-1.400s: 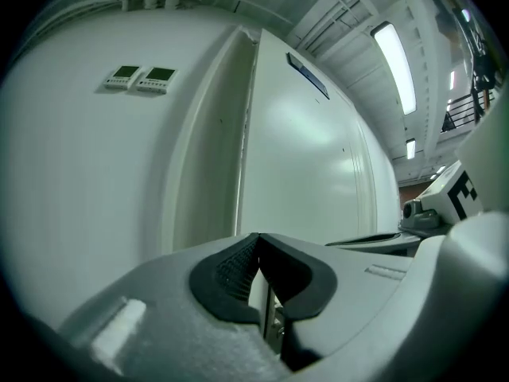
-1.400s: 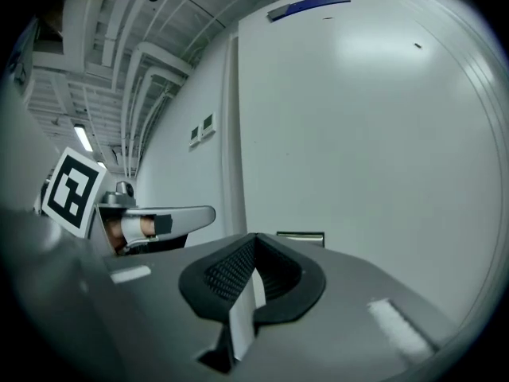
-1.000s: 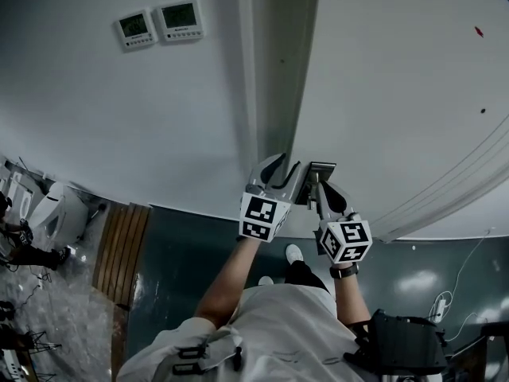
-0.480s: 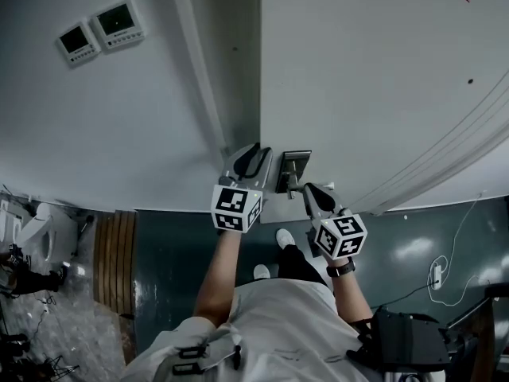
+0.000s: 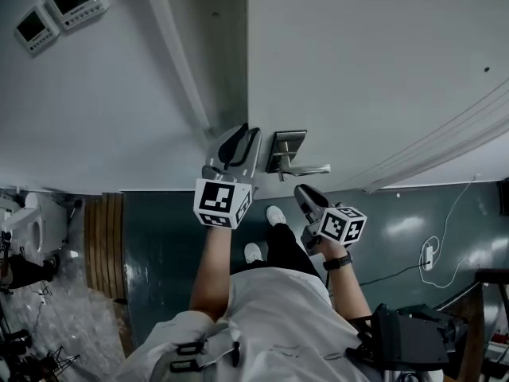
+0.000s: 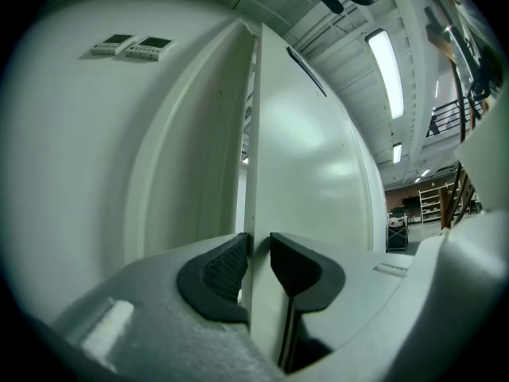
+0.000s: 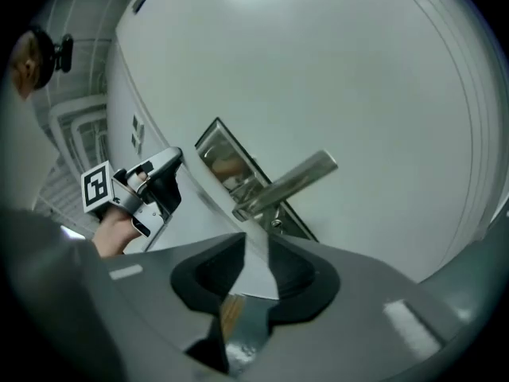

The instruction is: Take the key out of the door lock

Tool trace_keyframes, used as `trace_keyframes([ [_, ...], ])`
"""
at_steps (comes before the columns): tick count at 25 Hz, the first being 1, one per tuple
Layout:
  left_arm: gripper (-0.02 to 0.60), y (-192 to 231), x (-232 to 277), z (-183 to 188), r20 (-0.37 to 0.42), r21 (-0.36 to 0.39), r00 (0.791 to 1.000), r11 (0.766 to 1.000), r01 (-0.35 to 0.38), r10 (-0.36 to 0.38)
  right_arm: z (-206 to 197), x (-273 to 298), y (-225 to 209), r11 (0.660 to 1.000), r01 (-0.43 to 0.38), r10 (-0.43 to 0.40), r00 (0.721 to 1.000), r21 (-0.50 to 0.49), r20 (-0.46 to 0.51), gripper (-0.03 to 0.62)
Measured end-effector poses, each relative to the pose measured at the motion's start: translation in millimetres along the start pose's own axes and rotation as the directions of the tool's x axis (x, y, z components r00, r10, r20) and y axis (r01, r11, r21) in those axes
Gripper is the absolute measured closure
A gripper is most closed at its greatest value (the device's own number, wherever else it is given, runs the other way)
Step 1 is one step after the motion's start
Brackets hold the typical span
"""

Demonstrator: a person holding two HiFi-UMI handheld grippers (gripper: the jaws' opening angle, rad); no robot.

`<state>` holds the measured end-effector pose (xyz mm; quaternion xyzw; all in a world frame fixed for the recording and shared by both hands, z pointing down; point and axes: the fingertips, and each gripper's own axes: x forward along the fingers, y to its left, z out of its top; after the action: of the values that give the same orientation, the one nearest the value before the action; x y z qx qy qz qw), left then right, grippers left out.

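Observation:
A white door [image 5: 374,62] stands ajar, and its steel lock plate [image 5: 285,151] carries a lever handle [image 5: 308,170]. My left gripper [image 5: 238,146] straddles the door's edge [image 6: 250,173]; its jaws have just been closing and both pads lie against the door. My right gripper [image 5: 306,197] hangs below the handle, away from the lock. Its jaws have just been opening. Deep between them lies a thin brass-and-silver key [image 7: 232,318], which the pads do not press. The keyhole [image 7: 276,224] under the handle [image 7: 286,183] shows no key.
Two wall control panels [image 5: 56,10] hang on the left of the door frame [image 5: 179,62]. A wooden strip [image 5: 103,241] and clutter lie on the floor at the left. A cable [image 5: 433,253] and a dark case [image 5: 413,337] are on the right.
My right gripper has dropped down and back from the lock plate and rolled, and its jaws have parted. My left gripper has stayed at the door's edge with its jaws narrower.

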<state>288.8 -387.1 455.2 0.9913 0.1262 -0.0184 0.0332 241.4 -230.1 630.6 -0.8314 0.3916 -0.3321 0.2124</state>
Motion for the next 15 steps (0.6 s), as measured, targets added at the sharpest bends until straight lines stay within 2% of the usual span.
trace_keyframes([
  [1, 0.488, 0, 0, 0, 0.001, -0.003, 1.000, 1.000, 0.002, -0.002, -7, 6, -3, 0.998, -0.026, 0.026, 1.000, 0.048, -0.006, 0.457],
  [2, 0.488, 0, 1, 0, 0.000, -0.004, 1.000, 1.000, 0.006, -0.006, -13, 12, -7, 0.995, -0.048, 0.049, 0.999, 0.092, -0.009, 0.408],
  [5, 0.488, -2, 2, 0, -0.005, 0.005, 1.000, 1.000, 0.012, -0.012, -20, 30, -13, 0.964, -0.119, 0.116, 0.993, 0.238, 0.027, 0.411],
  [7, 0.488, -3, 2, 0, -0.006, 0.007, 1.000, 1.000, 0.014, -0.014, -19, 43, -15, 0.915, -0.173, 0.156, 0.985, 0.364, 0.076, 0.402],
  [9, 0.489, -3, 1, 0, -0.008, 0.002, 1.000, 1.000, 0.020, -0.020, -20, 55, -22, 0.853, -0.195, 0.160, 0.981, 0.484, 0.112, 0.402],
  [11, 0.489, -2, 0, -1, -0.012, -0.006, 1.000, 1.000, 0.028, -0.028, -19, 66, -28, 0.809, -0.210, 0.158, 0.977, 0.549, 0.140, 0.407],
  [15, 0.491, -2, 1, -2, -0.015, -0.007, 0.999, 1.000, 0.030, -0.030, -17, 80, -34, 0.758, -0.233, 0.154, 0.972, 0.610, 0.179, 0.518],
])
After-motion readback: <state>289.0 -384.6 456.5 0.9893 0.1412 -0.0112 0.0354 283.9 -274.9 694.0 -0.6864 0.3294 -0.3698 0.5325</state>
